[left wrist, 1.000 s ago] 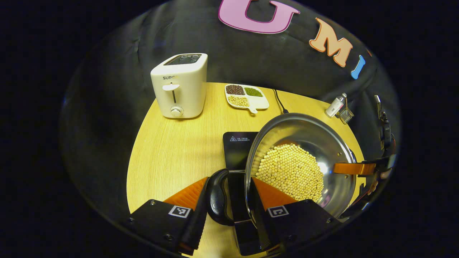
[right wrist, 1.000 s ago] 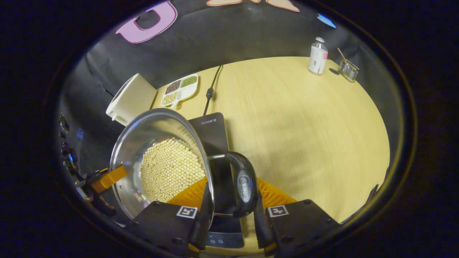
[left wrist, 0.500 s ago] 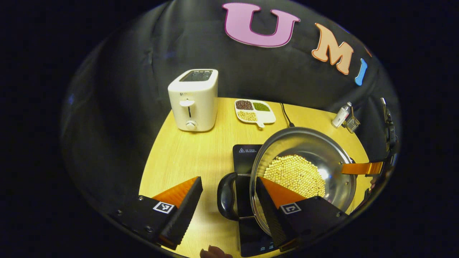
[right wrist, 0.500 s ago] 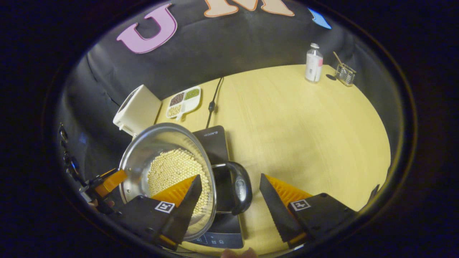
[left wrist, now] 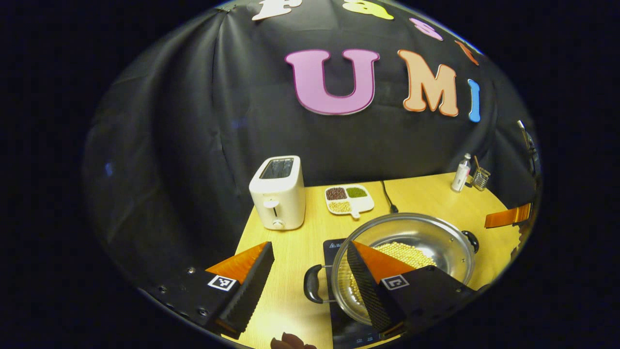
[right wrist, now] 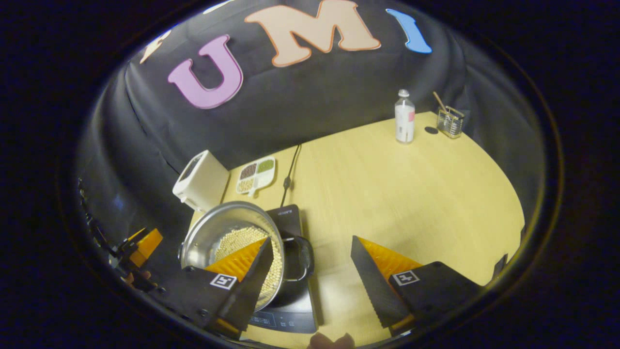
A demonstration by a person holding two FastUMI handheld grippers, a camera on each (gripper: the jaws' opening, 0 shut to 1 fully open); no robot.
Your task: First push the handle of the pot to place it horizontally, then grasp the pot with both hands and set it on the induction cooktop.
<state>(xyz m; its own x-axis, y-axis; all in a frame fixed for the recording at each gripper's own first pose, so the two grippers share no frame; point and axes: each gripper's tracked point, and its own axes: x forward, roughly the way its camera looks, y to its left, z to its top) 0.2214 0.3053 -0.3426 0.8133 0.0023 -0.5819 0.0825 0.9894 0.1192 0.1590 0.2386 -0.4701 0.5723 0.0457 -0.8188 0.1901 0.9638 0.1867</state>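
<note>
Left gripper (left wrist: 310,281): fingers spread wide apart, holding nothing, raised above the near edge of the table (left wrist: 426,198). Right gripper (right wrist: 310,276): fingers likewise wide apart and empty, above the table to the right of the pot. Pot (left wrist: 416,237): stainless steel, round, holding pale yellow beans (left wrist: 404,252); sits on the induction cooktop (left wrist: 334,245), a flat black slab whose control strip faces the near edge. Pot handles: black, one (left wrist: 312,283) on the pot's left side in the left gripper view, one (right wrist: 302,257) on its right side in the right gripper view, both lying level. Toaster (left wrist: 280,192): white, at the far left. Divided dish (left wrist: 348,198): white, with dark red, green and pale beans, beside the toaster. Power cord (right wrist: 288,174): black, running from the cooktop toward the wall. Bottle (right wrist: 404,117) and small wire holder (right wrist: 449,121): at the far right corner, just beside each other.
</note>
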